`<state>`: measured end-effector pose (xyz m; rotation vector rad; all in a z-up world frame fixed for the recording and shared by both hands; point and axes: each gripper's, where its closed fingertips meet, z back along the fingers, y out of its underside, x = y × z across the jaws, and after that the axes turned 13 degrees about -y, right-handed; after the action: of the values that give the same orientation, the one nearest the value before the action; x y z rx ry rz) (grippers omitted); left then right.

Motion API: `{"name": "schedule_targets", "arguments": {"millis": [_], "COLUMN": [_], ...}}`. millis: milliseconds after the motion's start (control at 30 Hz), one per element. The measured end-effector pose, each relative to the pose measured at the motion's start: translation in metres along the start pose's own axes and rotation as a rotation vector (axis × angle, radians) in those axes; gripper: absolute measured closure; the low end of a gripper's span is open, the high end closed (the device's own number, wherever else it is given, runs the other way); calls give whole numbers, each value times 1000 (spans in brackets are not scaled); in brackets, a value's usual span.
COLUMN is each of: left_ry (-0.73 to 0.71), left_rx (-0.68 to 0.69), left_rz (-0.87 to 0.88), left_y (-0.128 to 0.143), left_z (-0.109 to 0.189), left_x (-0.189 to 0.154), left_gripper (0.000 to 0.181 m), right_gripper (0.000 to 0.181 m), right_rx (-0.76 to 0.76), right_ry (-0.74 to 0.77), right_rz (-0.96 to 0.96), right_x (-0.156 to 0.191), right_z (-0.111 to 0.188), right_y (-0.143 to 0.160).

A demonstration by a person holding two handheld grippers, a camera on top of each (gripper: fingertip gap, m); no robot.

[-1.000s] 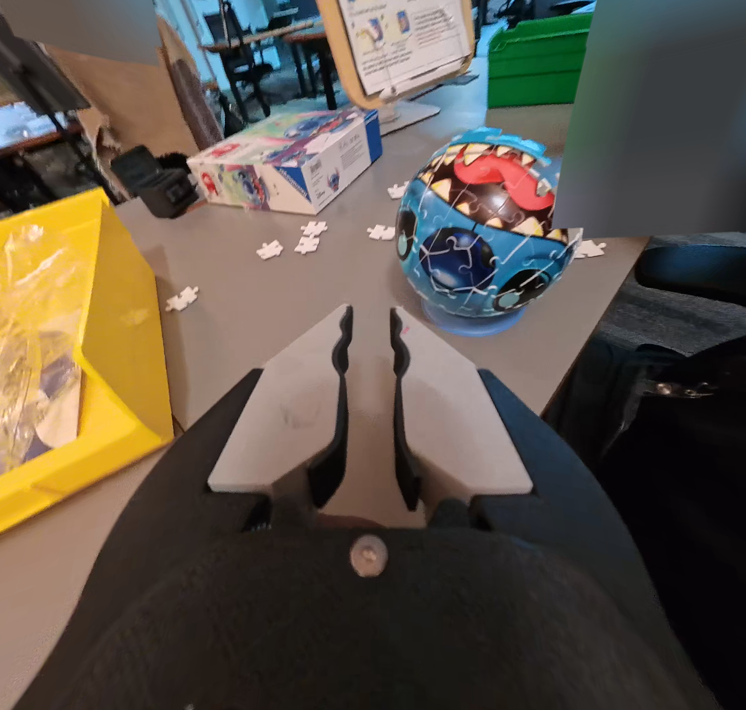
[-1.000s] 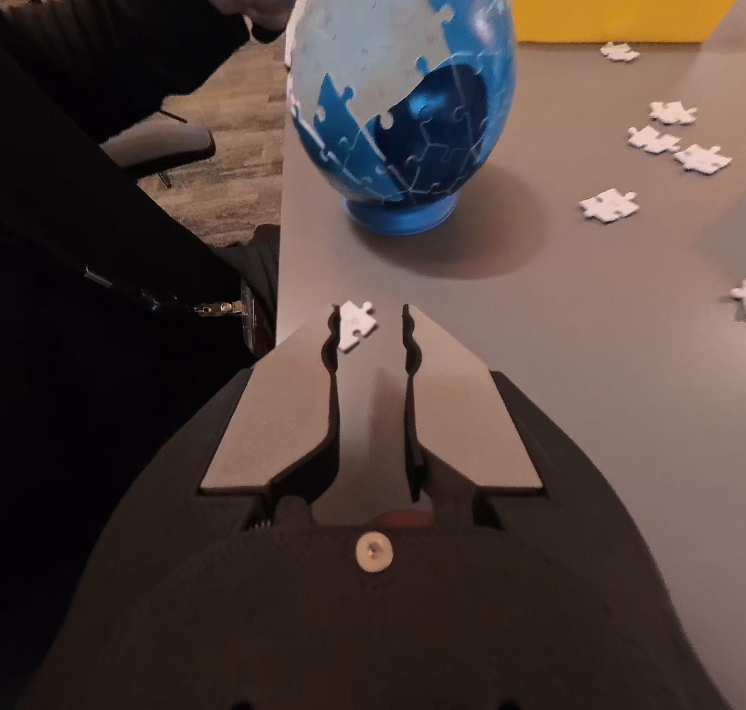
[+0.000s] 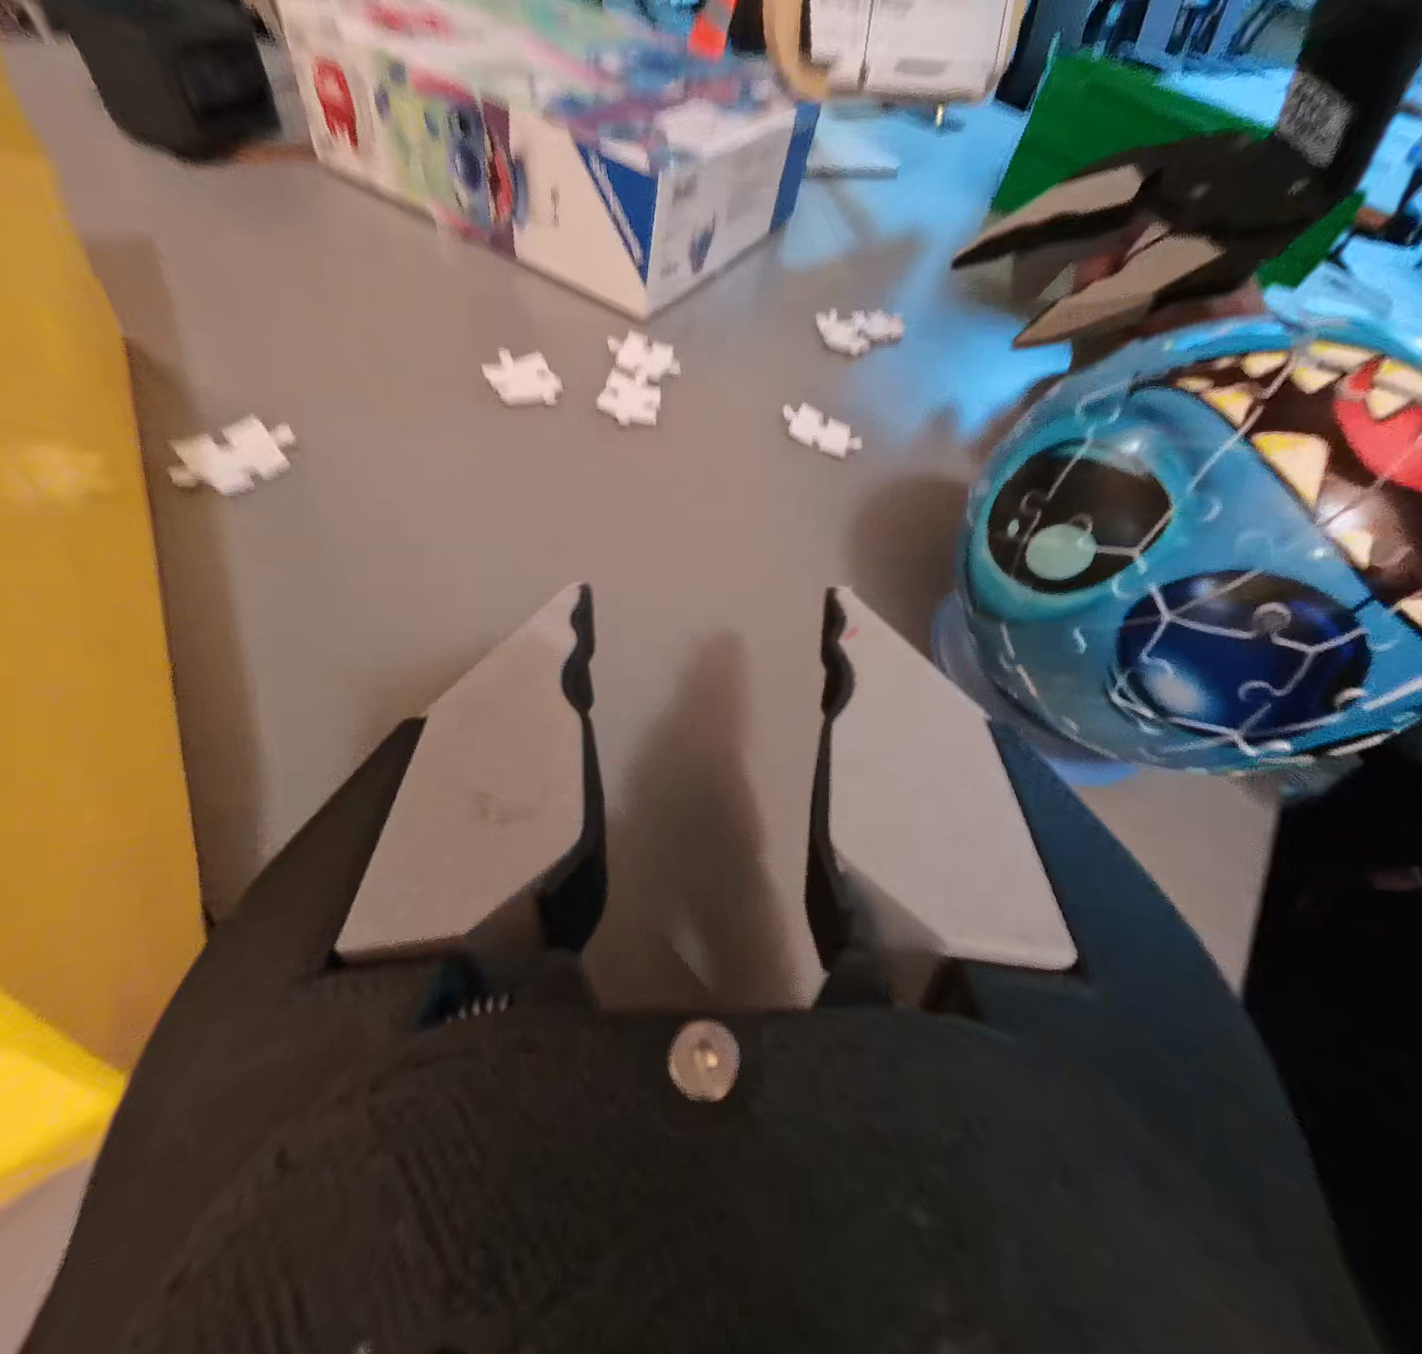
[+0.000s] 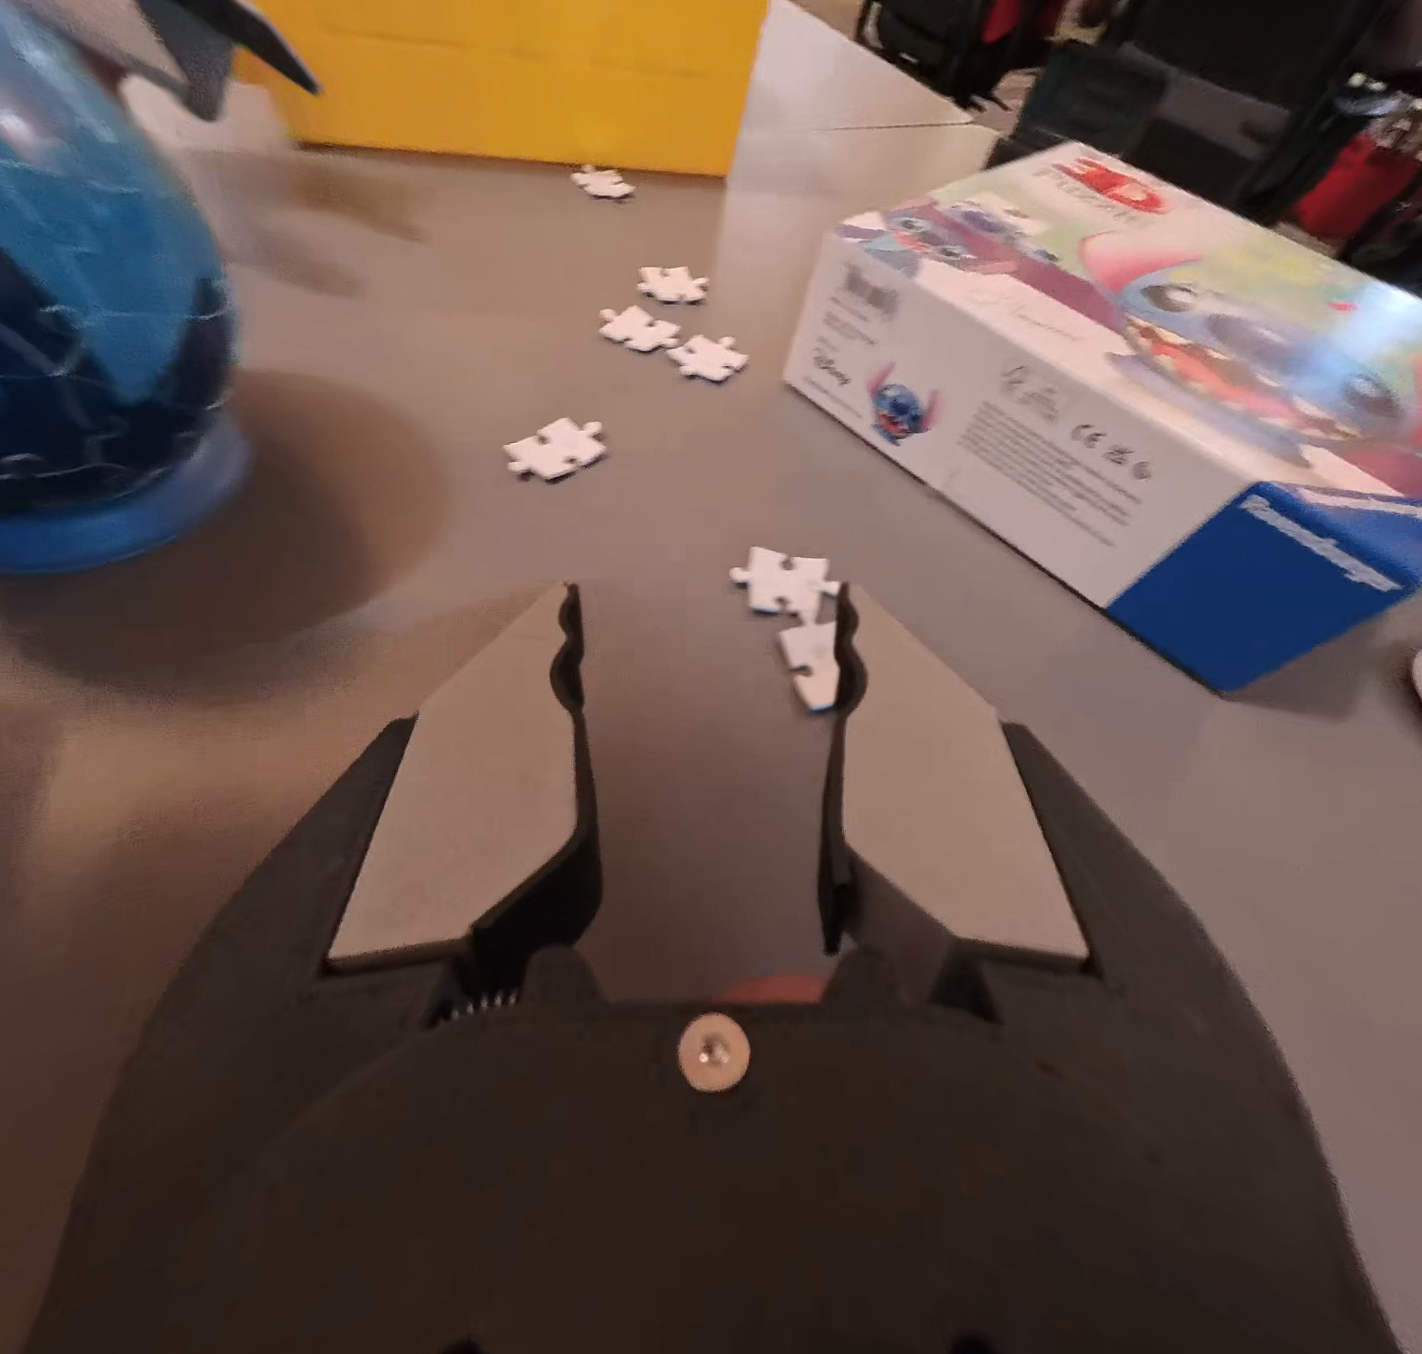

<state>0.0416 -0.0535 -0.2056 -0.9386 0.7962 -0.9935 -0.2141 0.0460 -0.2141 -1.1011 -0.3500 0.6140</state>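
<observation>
Jaws stood apart and empty on both tools. Right gripper (image 4: 704, 601) hovered low over the grey table (image 4: 1000, 855), two white puzzle pieces (image 4: 800, 624) just beside its right finger; centring on one piece seemed wise. Left gripper (image 3: 704, 609) hung near the puzzle ball (image 3: 1200, 586).

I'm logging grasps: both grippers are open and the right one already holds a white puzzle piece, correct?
Not quite. The right gripper is open but holds nothing; two white puzzle pieces lie on the grey table by its right fingertip, as the right wrist view shows. The left gripper is open too.
</observation>
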Motion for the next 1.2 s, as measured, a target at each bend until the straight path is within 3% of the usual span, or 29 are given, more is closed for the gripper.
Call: {"name": "schedule_targets", "arguments": {"millis": [67,167,267,800,1100,1200], "left_ry": [2,-14,-57,-51,-84,-153], "left_rx": [-76,-42,-58,-69,-102,-88], "left_rz": [-32,-111,-199,-181,-253,-317], "left_y": [-11,-4,-5,-7,-4,3], "left_z": [2,-3,-7,-5,8,14], "left_x": [0,-6,-6,-5,-10,0], "left_gripper": [121,102,105,97,88,87], "right_gripper": [104,97,97,91,79,77], "right_rx": [-5,-14,2,29,16,35], "right_ry": [14,54,79,87,18,42], "right_rz": [-41,-14,59,141,219,259], "right_x": [-10,-16,-15,-8,21,27], "right_z": [1,4,3,1,0,1], "right_y": [1,0,0,0,-3,-1]}}
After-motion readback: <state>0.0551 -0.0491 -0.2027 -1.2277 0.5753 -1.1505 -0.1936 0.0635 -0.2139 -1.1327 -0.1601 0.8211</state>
